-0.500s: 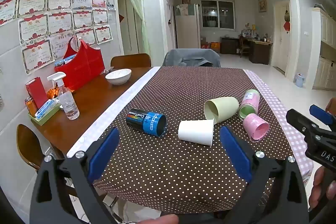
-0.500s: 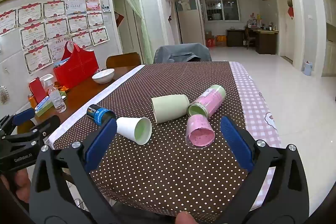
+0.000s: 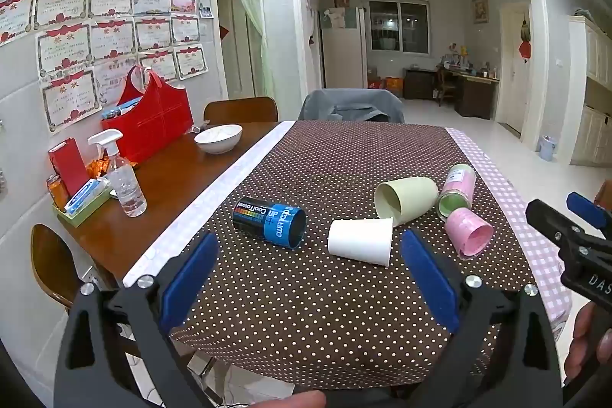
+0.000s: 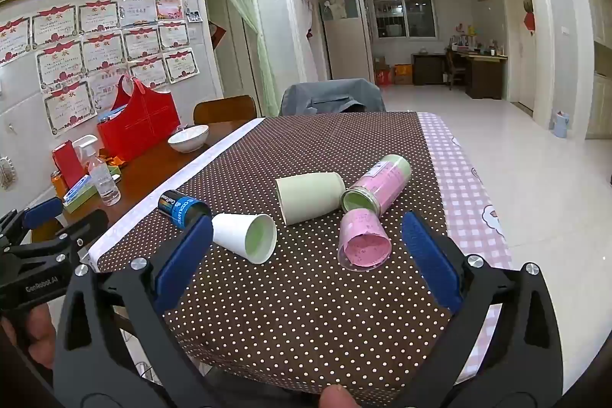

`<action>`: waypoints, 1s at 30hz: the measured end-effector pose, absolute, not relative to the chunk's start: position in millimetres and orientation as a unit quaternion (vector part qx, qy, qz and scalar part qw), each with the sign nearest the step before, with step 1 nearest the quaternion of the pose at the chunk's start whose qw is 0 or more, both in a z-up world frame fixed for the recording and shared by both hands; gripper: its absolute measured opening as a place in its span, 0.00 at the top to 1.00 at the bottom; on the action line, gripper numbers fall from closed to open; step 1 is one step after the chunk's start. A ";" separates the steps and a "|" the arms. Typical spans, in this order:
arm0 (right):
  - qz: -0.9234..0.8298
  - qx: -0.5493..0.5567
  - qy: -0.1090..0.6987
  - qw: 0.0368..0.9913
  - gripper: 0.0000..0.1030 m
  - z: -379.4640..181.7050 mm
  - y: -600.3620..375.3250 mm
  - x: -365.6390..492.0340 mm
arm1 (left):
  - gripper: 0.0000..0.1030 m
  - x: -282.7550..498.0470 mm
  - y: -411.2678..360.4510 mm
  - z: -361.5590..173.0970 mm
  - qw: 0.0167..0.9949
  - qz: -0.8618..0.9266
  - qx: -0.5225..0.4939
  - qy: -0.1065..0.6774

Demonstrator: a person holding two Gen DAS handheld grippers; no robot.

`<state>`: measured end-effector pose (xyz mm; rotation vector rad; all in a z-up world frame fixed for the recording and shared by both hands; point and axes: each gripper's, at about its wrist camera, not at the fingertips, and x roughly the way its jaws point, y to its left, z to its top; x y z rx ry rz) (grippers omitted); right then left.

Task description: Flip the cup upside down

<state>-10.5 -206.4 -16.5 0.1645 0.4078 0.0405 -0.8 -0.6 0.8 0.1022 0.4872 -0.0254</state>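
Observation:
Several cups lie on their sides on the brown dotted tablecloth: a white paper cup, a pale green cup, a small pink cup, a tall pink and green cup and a blue and black cup. My left gripper is open and empty, short of the white cup. My right gripper is open and empty, short of the white and pink cups.
On the bare wood at the left stand a spray bottle, a white bowl, a red bag and a small tray of items. Chairs stand at the far end and left. The right table edge drops to the floor.
Nothing has visibly changed; both grippers hold nearly the same place, open.

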 end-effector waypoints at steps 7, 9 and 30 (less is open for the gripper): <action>0.020 0.081 0.203 0.976 0.06 -16.2 -205.6 -10.1 | 0.08 -0.1 -0.3 0.2 0.969 -0.014 0.050 0.242; 0.020 0.080 0.203 0.976 0.06 -16.0 -205.5 -10.1 | 0.08 -0.1 -0.4 0.1 0.969 -0.013 0.050 0.241; 0.034 0.058 0.206 0.976 0.06 -13.9 -189.6 1.6 | 0.08 3.0 12.1 0.1 0.969 -0.011 0.052 0.241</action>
